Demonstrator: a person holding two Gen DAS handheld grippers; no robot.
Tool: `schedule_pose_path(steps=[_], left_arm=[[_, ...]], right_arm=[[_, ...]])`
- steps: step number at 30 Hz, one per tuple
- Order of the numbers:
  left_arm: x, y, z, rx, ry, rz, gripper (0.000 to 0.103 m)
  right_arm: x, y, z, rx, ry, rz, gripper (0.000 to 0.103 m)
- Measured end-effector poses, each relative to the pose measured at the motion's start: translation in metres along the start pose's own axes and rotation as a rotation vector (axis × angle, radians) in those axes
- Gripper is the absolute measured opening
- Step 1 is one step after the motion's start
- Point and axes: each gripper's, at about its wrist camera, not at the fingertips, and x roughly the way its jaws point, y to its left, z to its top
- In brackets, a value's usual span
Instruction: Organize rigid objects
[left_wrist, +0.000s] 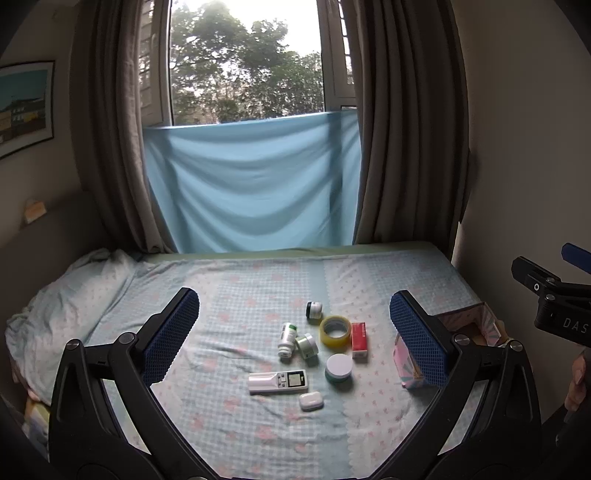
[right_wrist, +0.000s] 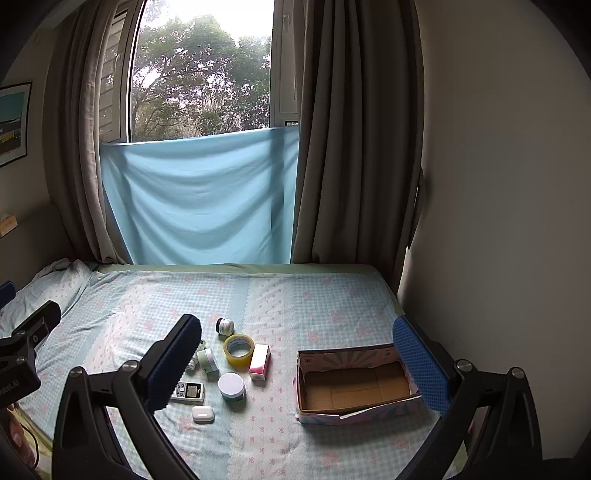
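Small objects lie grouped on the bed: a white remote, a white earbud case, a round teal jar with white lid, a yellow tape roll, a red and white box, a white pill bottle, a green jar and a small black-capped jar. An open cardboard box stands to their right. My left gripper and right gripper are open, empty, above the bed.
The bed has a blue checked sheet. A rumpled pillow lies at the left. Curtains, a blue cloth and a window are behind. A wall bounds the right side.
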Motion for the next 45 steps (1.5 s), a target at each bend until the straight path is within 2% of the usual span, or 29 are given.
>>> schedule_pose_path(steps=[45], left_arm=[[0.0028,-0.0039,-0.0015,0.009,0.010,-0.022,0.102]], right_arm=[[-0.0032,0.0066,-0.0005,0.012,0.005,0.002,0.103]])
